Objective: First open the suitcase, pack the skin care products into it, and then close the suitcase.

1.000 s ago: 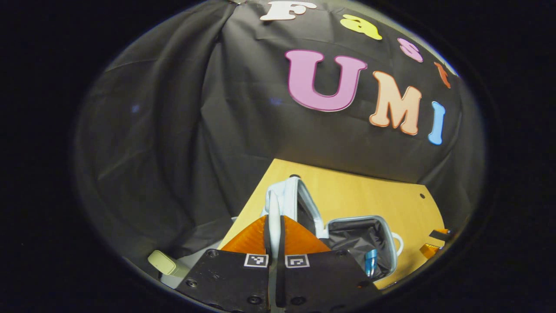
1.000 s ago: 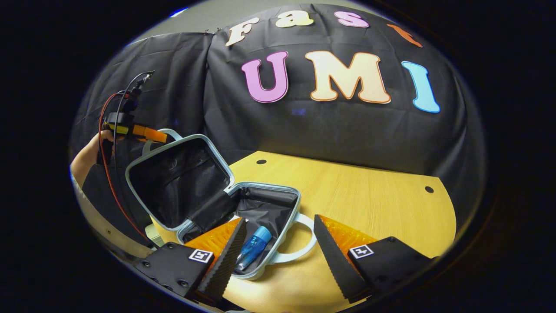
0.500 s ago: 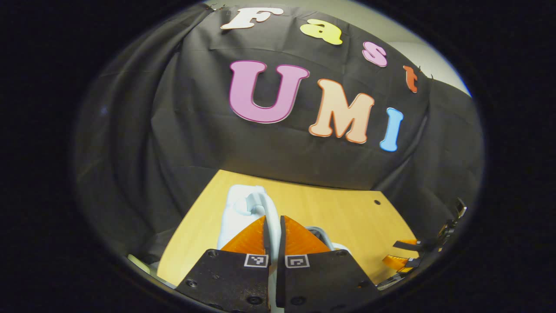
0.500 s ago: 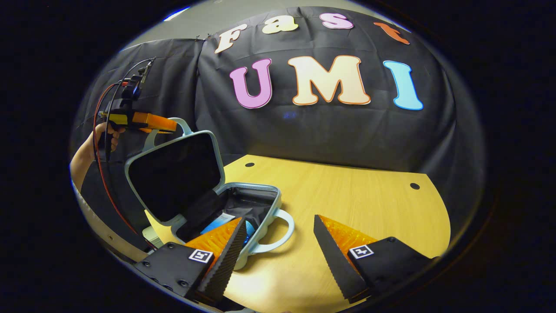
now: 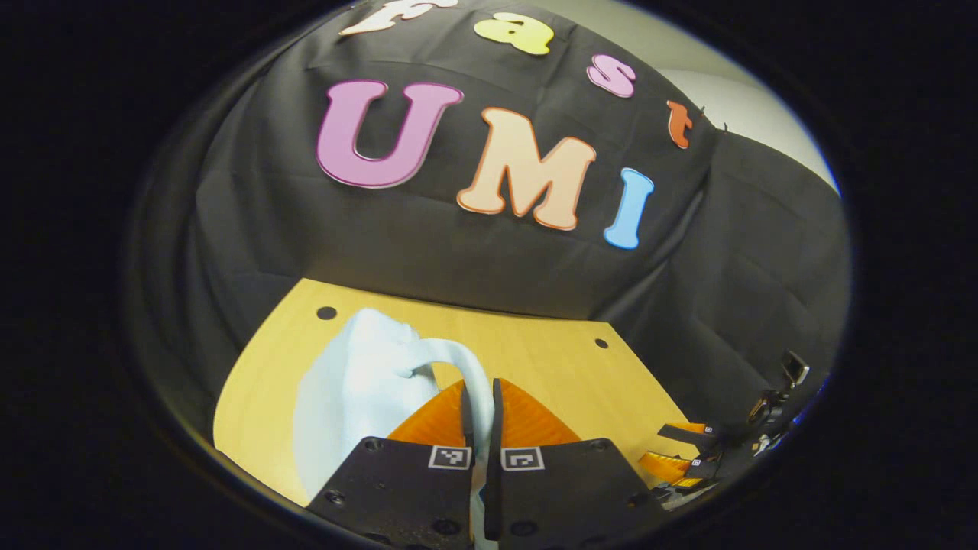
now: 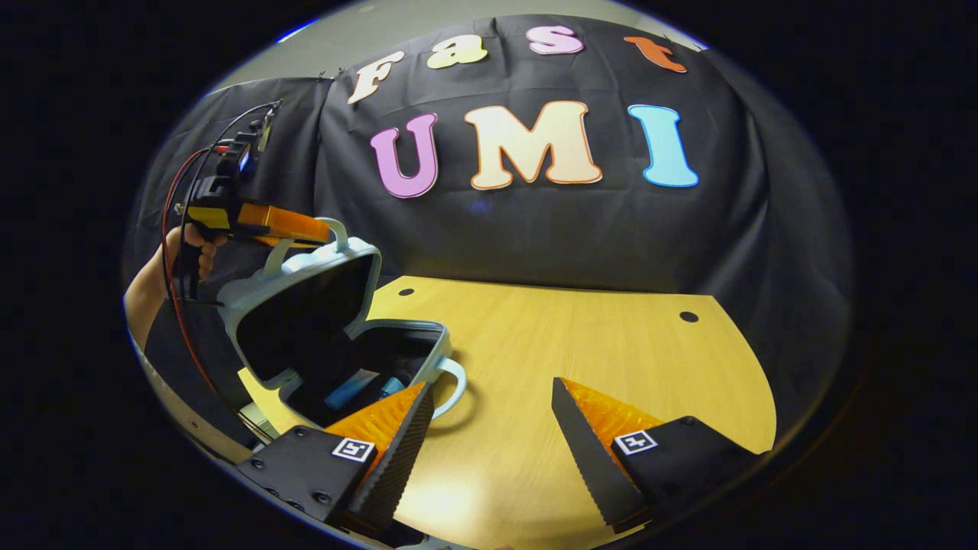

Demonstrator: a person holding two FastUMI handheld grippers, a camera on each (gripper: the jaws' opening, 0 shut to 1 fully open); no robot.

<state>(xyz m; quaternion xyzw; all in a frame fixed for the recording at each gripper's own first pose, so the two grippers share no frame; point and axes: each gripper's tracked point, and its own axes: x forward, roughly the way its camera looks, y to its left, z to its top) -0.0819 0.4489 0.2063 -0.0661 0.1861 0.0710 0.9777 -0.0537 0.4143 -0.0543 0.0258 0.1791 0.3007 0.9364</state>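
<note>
Pale wood table [image 6: 581,359]: carries my light blue suitcase [image 6: 412,336] at its left end in the right gripper view, base flat, lid [image 6: 306,305] tilted about halfway down over it, blue skin care products [image 6: 350,388] lying inside. Lid handle [image 5: 464,367]: pinched between both fingers of my left gripper [image 5: 480,397], jaws nearly together on it. My right gripper [image 6: 493,428]: spread wide, holding nothing, above bare table beside the base's handle [image 6: 457,382].
</note>
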